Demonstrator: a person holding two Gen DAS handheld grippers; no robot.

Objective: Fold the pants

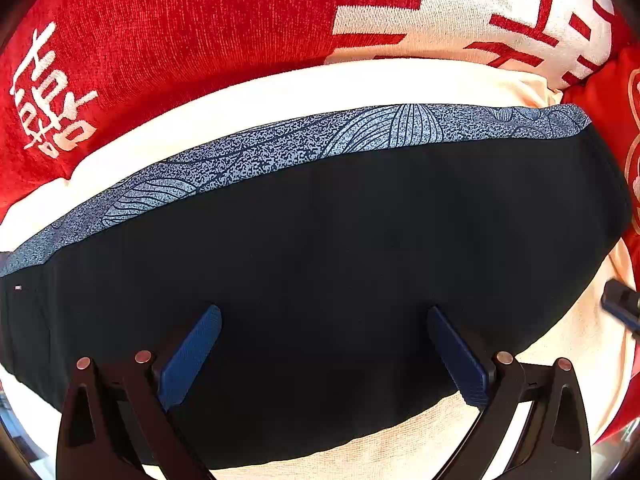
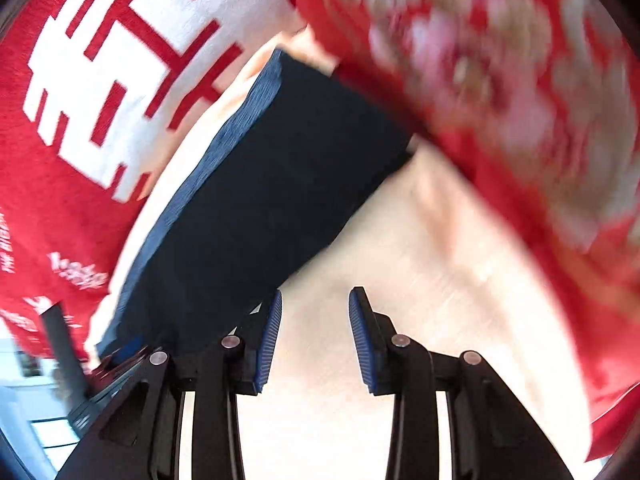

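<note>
Directly beneath the left gripper [image 1: 324,354] lie the folded pants [image 1: 320,280], a dark navy, nearly black bundle with a smooth matte surface and a rounded outline in the fisheye view. Its far edge carries a band of speckled blue-grey fabric [image 1: 280,152] printed with fine curved line patterns like leaves or shells. The left gripper's two blue ribbed pads stand wide apart above the dark cloth, with nothing pinched between them; whether the tips touch the fabric cannot be told.

The pants rest on a pale cream cloth [image 1: 280,92] with a soft, faintly woven texture. Beyond it lies a red plush blanket [image 1: 180,20] with white lettering and a large white block pattern crossed by red bars.

In the right wrist view, which is blurred, the pants [image 2: 272,184] lie ahead and to the left of the right gripper [image 2: 316,300], the near edge of the bundle just beside the left-hand pad. The right gripper's jaws are partly open, its ribbed blue pads facing each other over bare cream cloth [image 2: 400,280], holding nothing. To the right a red fabric with a pink and gold floral print [image 2: 500,100] overlaps the far corner of the pants. The tip of the right gripper shows at the right edge of the left wrist view.
</note>
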